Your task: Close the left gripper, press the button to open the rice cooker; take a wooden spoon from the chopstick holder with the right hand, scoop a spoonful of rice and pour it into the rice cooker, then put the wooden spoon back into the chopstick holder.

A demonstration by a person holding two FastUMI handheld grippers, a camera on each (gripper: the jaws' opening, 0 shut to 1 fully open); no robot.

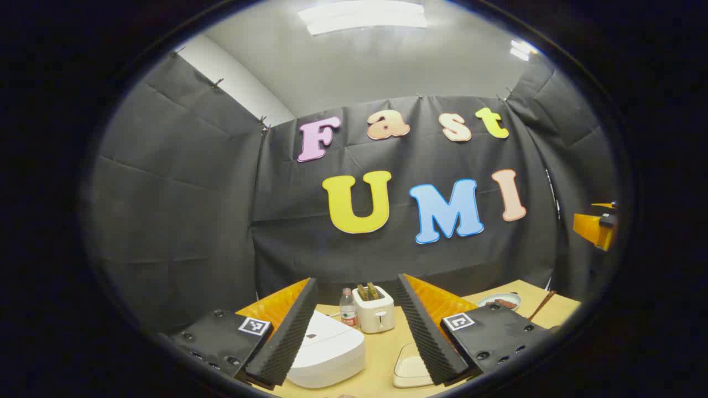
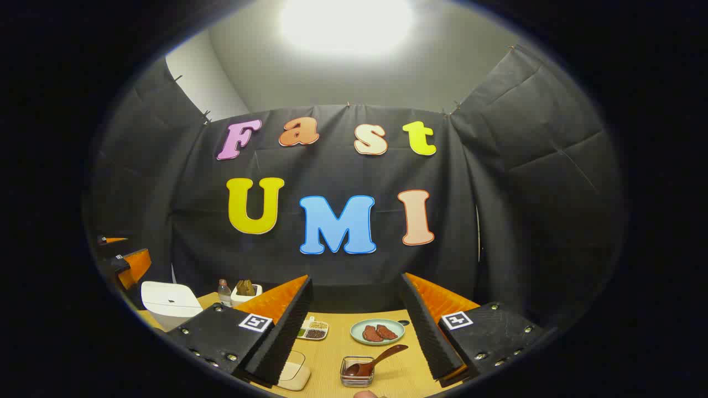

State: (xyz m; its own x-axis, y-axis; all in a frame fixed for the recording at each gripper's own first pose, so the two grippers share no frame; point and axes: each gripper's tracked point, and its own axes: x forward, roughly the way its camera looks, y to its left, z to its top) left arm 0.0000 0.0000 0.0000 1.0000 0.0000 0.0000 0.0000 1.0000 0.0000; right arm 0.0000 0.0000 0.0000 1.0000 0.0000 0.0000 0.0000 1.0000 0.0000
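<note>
Above table, both tools gape; wooden spoon [image 2: 376, 360] in chopstick holder [image 2: 357, 372].

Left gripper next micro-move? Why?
Probably close the left gripper. Its fingers stand wide apart with nothing between them, above the white rice cooker, whose lid is down. The task presses the button with a shut gripper, so shutting comes before lowering. The wooden spoon rests in its holder under the open right gripper.

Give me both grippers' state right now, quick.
Left gripper: open, holding nothing, above the rice cooker.
Right gripper: open, holding nothing; the spoon sits in its holder.
</note>
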